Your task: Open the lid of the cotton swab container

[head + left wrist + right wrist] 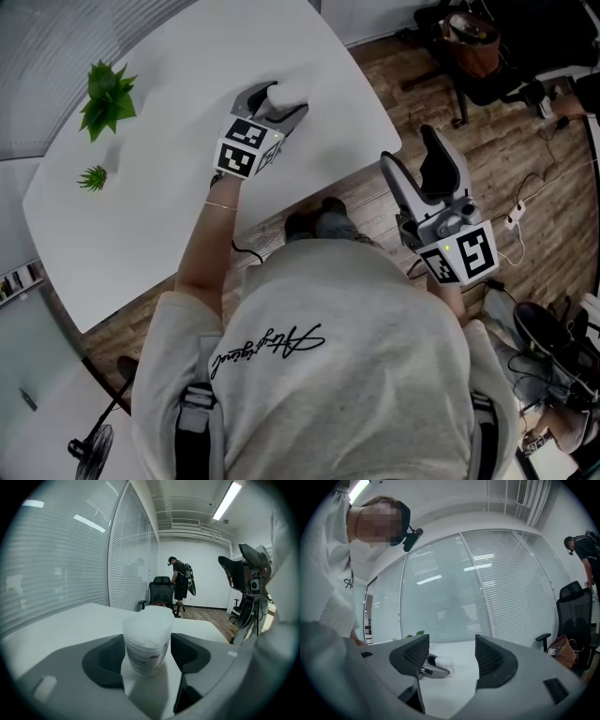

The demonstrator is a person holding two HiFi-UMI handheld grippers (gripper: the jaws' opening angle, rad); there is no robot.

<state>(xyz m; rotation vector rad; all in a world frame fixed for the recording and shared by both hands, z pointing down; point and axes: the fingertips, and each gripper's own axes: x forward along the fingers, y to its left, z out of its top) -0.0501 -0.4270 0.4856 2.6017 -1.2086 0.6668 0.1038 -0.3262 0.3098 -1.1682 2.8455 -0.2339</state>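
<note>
The cotton swab container (289, 92), a translucent white tub with a printed label and its lid on, stands upright on the white table (169, 225). My left gripper (279, 101) reaches over the table and straddles it. In the left gripper view the container (146, 644) sits between the dark pads (105, 660), which stand close to its sides; slivers of table show beside its base. My right gripper (410, 147) hangs open and level off the table's right edge, with nothing between its jaws. In the right gripper view the container (443, 664) and the left gripper's finger lie ahead of the right gripper (452, 656).
Two small green plants (108, 94) (92, 178) stand at the table's far left. Right of the table is wooden floor with an office chair and a brown bag (469, 42) and cables. A person (179, 581) stands at the room's far end.
</note>
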